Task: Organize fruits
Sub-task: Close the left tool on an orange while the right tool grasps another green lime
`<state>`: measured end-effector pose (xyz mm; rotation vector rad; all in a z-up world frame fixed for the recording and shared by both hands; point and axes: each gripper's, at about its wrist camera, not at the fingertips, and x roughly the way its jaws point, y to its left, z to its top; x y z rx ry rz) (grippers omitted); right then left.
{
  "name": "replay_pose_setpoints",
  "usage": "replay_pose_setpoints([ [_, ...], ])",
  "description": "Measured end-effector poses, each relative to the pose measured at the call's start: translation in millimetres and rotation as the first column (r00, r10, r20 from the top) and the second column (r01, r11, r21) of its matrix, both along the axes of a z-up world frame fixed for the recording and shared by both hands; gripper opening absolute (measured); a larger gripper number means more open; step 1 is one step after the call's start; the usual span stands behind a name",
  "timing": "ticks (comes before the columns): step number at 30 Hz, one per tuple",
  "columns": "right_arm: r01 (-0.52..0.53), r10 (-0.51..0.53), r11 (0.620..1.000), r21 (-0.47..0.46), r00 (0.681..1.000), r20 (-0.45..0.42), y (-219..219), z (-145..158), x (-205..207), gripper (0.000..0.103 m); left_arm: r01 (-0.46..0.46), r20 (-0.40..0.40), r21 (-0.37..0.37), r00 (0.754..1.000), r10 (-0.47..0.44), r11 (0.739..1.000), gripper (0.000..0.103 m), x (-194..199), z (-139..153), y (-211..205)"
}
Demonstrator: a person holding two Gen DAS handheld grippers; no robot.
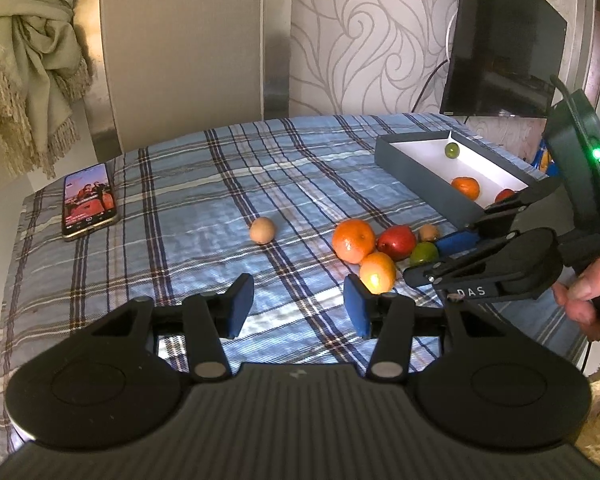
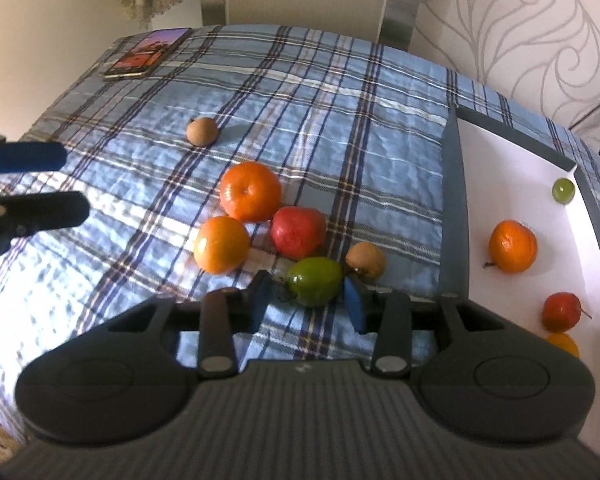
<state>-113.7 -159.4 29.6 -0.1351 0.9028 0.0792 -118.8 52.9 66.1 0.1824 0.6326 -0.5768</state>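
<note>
The only lettering that can be read is "DAS", in pale capitals on the black linkage of the right gripper [image 1: 440,258], on the arm nearest the left gripper [image 1: 298,304], seen in the left wrist view. The phone [image 1: 88,200], lying well beyond and to the left of both grippers, shows a lit screen with a picture and small icons, too small to read.

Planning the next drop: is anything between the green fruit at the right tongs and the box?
Yes: a small brown fruit lies between the green fruit and the dark, white-lined box. The right tongs straddle the green fruit.
</note>
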Motion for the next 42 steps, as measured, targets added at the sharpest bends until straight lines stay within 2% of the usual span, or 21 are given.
replay_pose_setpoints([
  [2,-0.014,0.014,1.0,-0.011,1.0,0.001,1,1,-3,0.033,0.012,-0.004,0.003,1.0,-0.012,1.0,0.056,-1,-1,-3],
  [16,-0.057,0.056,0.995,0.078,0.998,0.013,-7,27,-45,0.032,0.119,-0.01,0.032,0.993,-0.119,0.992,0.056,-6,-17,-49],
  [28,-0.05,0.045,0.991,0.122,0.998,0.044,-17,49,-72,0.032,0.102,-0.051,0.059,0.994,-0.099,0.993,0.055,22,-47,-91],
  [30,-0.052,0.046,0.99,0.129,0.998,0.049,-18,51,-75,0.032,0.098,-0.063,0.048,0.993,-0.095,0.994,0.052,26,-50,-93],
  [35,-0.046,0.038,0.99,0.133,0.997,0.064,-22,56,-80,0.032,0.088,-0.077,0.011,0.993,-0.087,0.996,0.034,28,-51,-89],
  [38,-0.046,0.036,0.988,0.146,0.997,0.073,-24,58,-82,0.032,0.073,-0.103,-0.02,0.992,-0.075,0.997,0.034,30,-50,-85],
  [42,-0.063,0.051,0.986,0.156,0.995,0.08,-23,61,-80,0.032,0.071,-0.098,-0.028,0.992,-0.074,0.997,0.034,24,-47,-79],
])
